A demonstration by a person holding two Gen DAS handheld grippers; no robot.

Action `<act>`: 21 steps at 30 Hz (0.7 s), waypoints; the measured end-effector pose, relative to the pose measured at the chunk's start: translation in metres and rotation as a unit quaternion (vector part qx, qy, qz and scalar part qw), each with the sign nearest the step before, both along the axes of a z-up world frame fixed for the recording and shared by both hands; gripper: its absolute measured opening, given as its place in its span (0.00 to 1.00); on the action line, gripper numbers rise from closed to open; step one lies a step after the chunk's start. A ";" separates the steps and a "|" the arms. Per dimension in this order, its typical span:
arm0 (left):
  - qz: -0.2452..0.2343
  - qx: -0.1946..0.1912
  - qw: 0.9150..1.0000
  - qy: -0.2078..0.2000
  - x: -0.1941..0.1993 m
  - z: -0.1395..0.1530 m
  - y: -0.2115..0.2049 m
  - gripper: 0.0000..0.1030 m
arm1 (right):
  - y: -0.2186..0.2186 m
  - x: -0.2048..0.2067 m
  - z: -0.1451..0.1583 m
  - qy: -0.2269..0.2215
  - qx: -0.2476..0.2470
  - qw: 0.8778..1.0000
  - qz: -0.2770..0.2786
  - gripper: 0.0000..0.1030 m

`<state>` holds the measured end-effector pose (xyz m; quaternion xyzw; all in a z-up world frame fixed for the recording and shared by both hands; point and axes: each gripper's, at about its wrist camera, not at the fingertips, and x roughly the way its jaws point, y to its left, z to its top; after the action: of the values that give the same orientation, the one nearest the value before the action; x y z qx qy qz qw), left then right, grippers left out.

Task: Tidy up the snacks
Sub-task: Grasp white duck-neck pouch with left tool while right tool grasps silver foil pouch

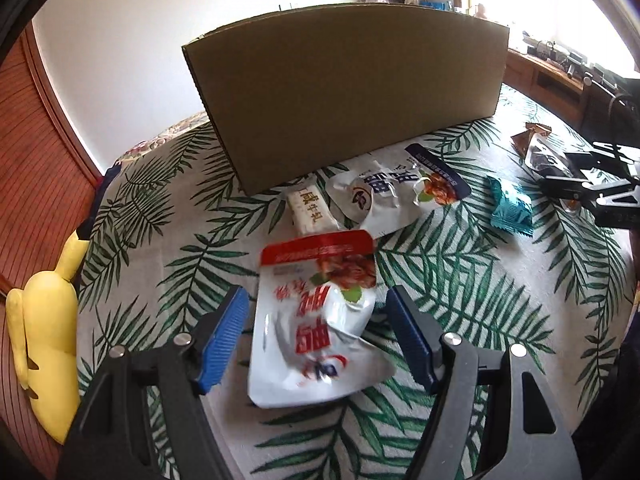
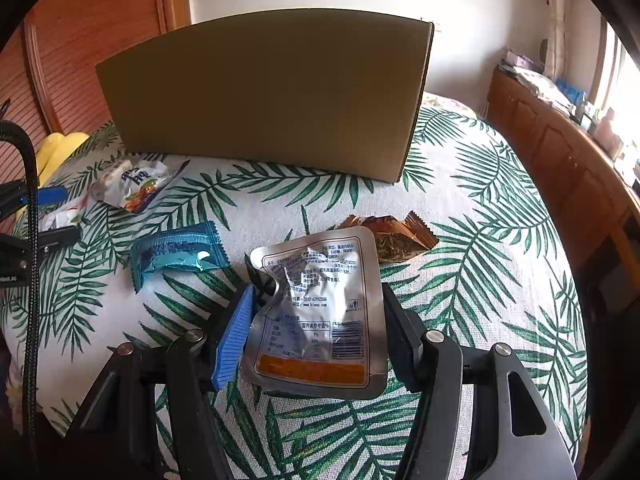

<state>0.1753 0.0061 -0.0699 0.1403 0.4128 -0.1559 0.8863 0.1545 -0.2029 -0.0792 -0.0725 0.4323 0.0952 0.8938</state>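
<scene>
A red-and-white snack pouch (image 1: 316, 316) lies on the leaf-print cloth between the open jaws of my left gripper (image 1: 316, 320), with gaps on both sides. A silver pouch (image 2: 320, 308), label side up, sits between the jaws of my right gripper (image 2: 316, 316); the blue left pad (image 2: 236, 332) touches its edge, and the right finger is against its other edge. A large cardboard box (image 1: 344, 92) stands behind the snacks and also shows in the right wrist view (image 2: 268, 92).
A blue-and-white pouch (image 1: 400, 192), a white bar (image 1: 310, 210) and a teal packet (image 1: 512, 208) lie near the box. A brown packet (image 2: 396, 236) lies beyond the silver pouch. A yellow toy (image 1: 44, 344) sits at the left edge. Wooden cabinets (image 2: 560, 168) stand right.
</scene>
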 end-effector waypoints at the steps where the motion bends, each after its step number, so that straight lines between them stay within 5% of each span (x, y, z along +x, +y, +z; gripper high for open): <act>1: 0.001 -0.002 1.000 0.002 0.001 0.000 0.000 0.70 | 0.000 0.000 0.000 0.000 0.000 1.000 0.000 0.60; 10: 0.029 -0.054 0.998 0.030 0.009 -0.005 0.016 0.72 | 0.000 0.000 0.000 0.000 0.000 1.000 0.000 0.60; 18: 0.041 -0.061 0.997 0.031 0.005 -0.005 0.017 0.72 | 0.000 0.000 0.000 0.000 0.000 1.000 0.000 0.60; 21: 0.044 -0.062 0.997 0.033 0.003 -0.005 0.017 0.62 | 0.000 0.000 0.000 0.000 0.000 1.000 0.000 0.60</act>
<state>0.1786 0.0235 -0.0745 0.0615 0.4370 -0.1467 0.8853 0.1542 -0.2030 -0.0792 -0.0721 0.4320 0.0953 0.8939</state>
